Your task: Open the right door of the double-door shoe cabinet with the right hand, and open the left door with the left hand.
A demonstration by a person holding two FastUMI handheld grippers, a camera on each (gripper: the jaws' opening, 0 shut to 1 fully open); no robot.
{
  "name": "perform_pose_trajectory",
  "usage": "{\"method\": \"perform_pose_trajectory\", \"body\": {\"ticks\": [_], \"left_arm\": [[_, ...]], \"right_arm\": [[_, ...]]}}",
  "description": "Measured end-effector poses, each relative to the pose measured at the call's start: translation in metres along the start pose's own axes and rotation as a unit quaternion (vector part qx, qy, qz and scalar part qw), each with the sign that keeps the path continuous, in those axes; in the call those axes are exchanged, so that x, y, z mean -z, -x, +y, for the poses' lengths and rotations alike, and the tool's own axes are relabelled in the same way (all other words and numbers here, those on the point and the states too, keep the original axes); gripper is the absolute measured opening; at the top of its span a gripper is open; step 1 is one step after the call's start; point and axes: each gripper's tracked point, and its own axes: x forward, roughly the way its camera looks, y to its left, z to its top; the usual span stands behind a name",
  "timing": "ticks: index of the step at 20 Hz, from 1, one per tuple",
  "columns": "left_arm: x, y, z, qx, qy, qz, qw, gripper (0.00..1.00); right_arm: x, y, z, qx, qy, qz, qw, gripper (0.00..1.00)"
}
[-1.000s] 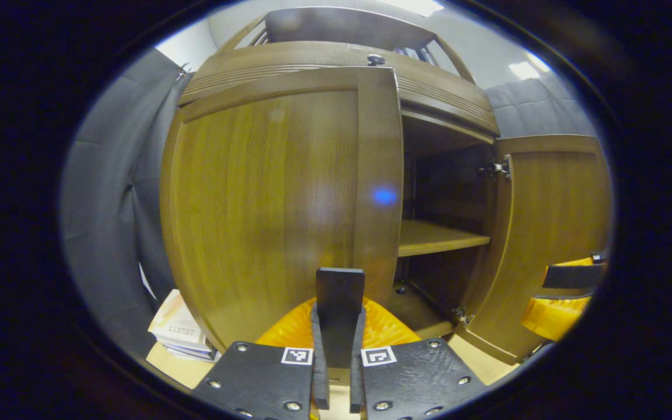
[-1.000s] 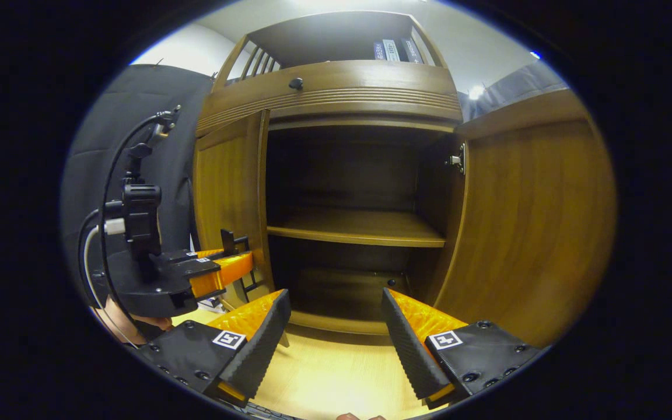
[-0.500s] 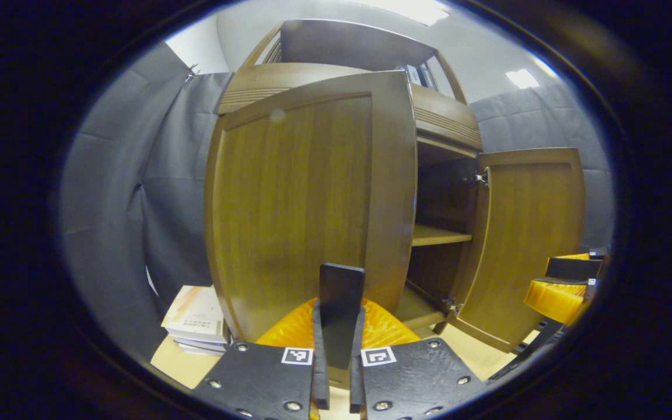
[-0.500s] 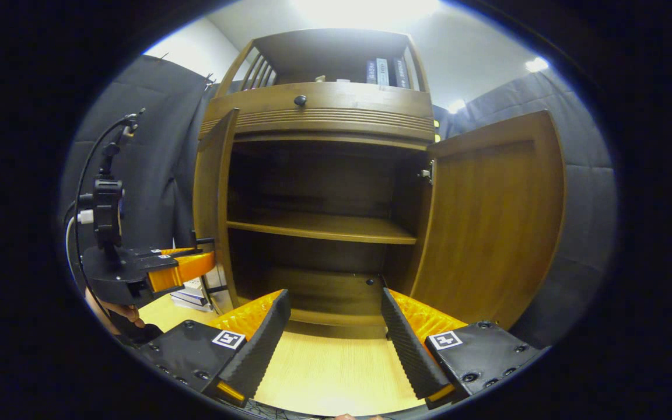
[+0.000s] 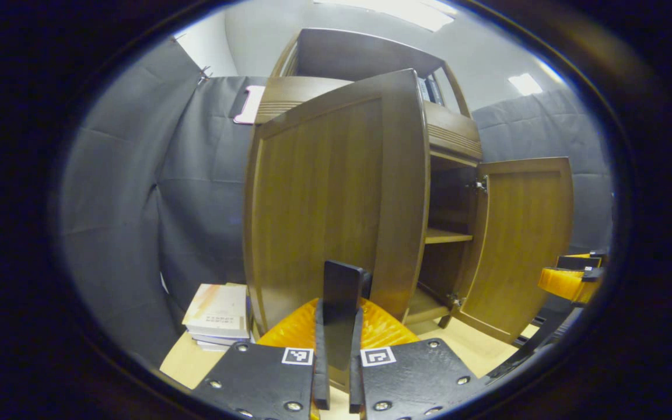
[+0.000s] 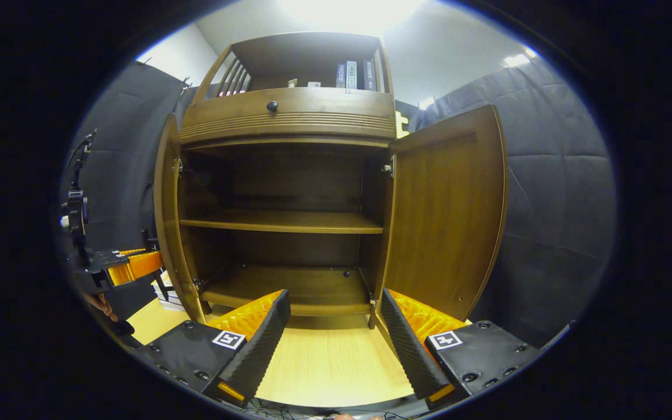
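Wooden cabinet (image 6: 289, 116), both doors wide open

- Dark padded cloth wall (image 6: 552, 175) on both sides of frame
- Pale wood floor (image 6: 324, 367) along the bottom
- Ceiling light (image 5: 524, 83) upper right, glare top centre
- Stack of books (image 5: 217, 315) lower left on the floor

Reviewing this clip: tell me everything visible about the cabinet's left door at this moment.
The left door is a brown, wood-grain panel with a plain raised frame around a flat centre. It stands upright, swung wide open on hinges at the cabinet's left side; in the right gripper view it shows nearly edge-on. The left claw is shut on a dark handle low on the door's free edge. A stack of books lies on the floor beside it.
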Motion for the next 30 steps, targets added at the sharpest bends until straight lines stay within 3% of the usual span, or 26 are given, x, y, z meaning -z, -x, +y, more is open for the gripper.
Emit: {"method": "perform_pose_trajectory", "body": {"ticks": [4,12,17,21,30], "left_arm": [[0.001,0.022,0.031,-0.02,0.001,-0.007,1.0,0.16],[-0.003,0.055,0.116,-0.018,-0.016,-0.029,0.999,0.12],[-0.002,0.064,0.177,-0.013,-0.009,-0.034,0.999,0.12],[0.002,0.055,0.176,0.029,-0.01,-0.024,0.999,0.14],[0.002,0.066,0.182,0.01,0.005,-0.037,0.999,0.13]], "right_arm": [[0.0,0.001,0.002,-0.004,-0.002,0.004,1.0,0.97],[-0.006,0.0,0.015,-0.019,0.006,0.0,1.0,0.97],[-0.014,-0.003,0.012,-0.008,0.002,0.001,1.0,0.97],[-0.02,-0.01,0.009,0.008,0.003,0.014,1.0,0.97],[-0.041,-0.016,-0.002,0.045,0.023,0.016,0.999,0.97]]}}
